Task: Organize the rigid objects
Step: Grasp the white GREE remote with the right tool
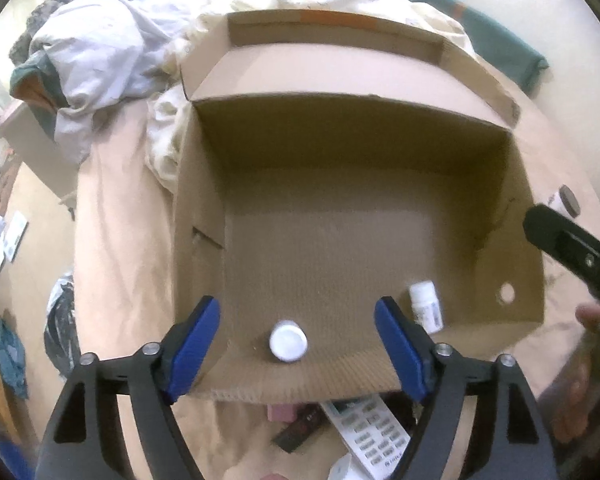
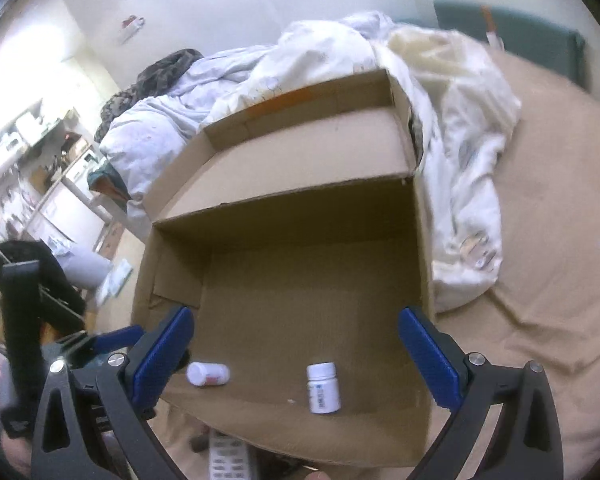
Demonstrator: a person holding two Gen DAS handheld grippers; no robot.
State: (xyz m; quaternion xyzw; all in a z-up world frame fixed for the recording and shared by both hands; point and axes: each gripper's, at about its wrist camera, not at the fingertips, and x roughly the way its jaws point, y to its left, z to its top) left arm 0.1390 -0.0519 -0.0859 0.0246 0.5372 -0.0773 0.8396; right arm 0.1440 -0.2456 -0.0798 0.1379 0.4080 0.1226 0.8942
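The bed (image 2: 548, 280) fills most of the room, under a tan sheet with rumpled white bedding (image 2: 284, 72) heaped at its far end. An open cardboard box (image 1: 204, 208) lies on the sheet, lid flap folded back. Over its near edge hang both grippers. The left gripper (image 1: 298, 344) has its blue fingers spread, nothing between the pads. The right gripper (image 2: 296, 356) is spread wider, also empty. A remote (image 1: 374, 432) lies on the sheet just outside the box. Inside, near the front wall, lie two white bottles apart from each other: a blue-label bottle (image 2: 323, 387) and a red-label bottle (image 2: 208, 374).
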